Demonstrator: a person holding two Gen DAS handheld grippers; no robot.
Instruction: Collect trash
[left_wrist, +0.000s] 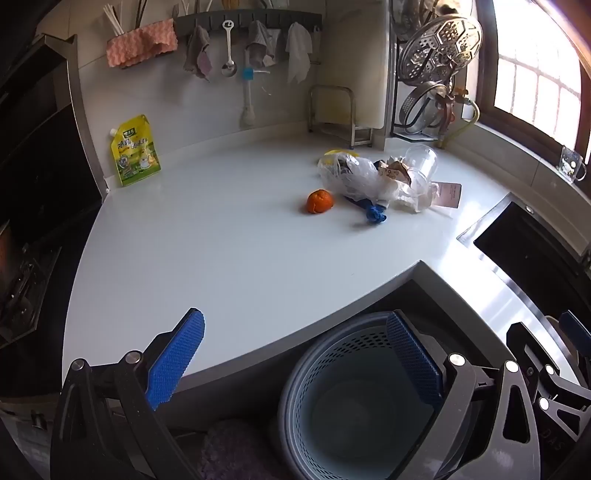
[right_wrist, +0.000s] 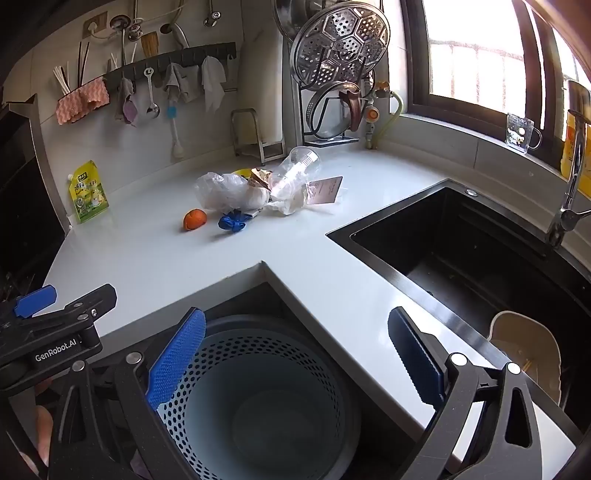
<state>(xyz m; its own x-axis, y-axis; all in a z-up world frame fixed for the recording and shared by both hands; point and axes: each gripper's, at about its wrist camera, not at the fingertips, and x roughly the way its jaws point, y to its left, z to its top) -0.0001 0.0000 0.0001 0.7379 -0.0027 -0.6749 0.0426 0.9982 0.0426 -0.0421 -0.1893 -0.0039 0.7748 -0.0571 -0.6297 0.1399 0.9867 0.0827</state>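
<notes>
A trash pile lies at the back of the white counter (left_wrist: 221, 240): a clear plastic bag (left_wrist: 351, 173), a clear plastic cup (left_wrist: 421, 162), brown paper scraps (left_wrist: 391, 170), a pink card (left_wrist: 448, 195), a blue crumpled piece (left_wrist: 375, 213) and an orange peel (left_wrist: 319, 201). The same pile shows in the right wrist view, with bag (right_wrist: 225, 192), cup (right_wrist: 299, 164), blue piece (right_wrist: 232, 222) and orange peel (right_wrist: 194, 219). A grey perforated bin (left_wrist: 354, 398) (right_wrist: 258, 398) stands below the counter's inner corner. My left gripper (left_wrist: 295, 354) and right gripper (right_wrist: 295, 354) are open and empty, above the bin, far from the pile.
A yellow-green pouch (left_wrist: 135, 151) leans on the back wall at left. A black sink (right_wrist: 461, 251) with a tap (right_wrist: 570, 199) lies to the right. A metal rack (left_wrist: 334, 110), steamer plate (left_wrist: 439, 48) and hanging cloths stand behind. A stove (left_wrist: 26, 280) is at left.
</notes>
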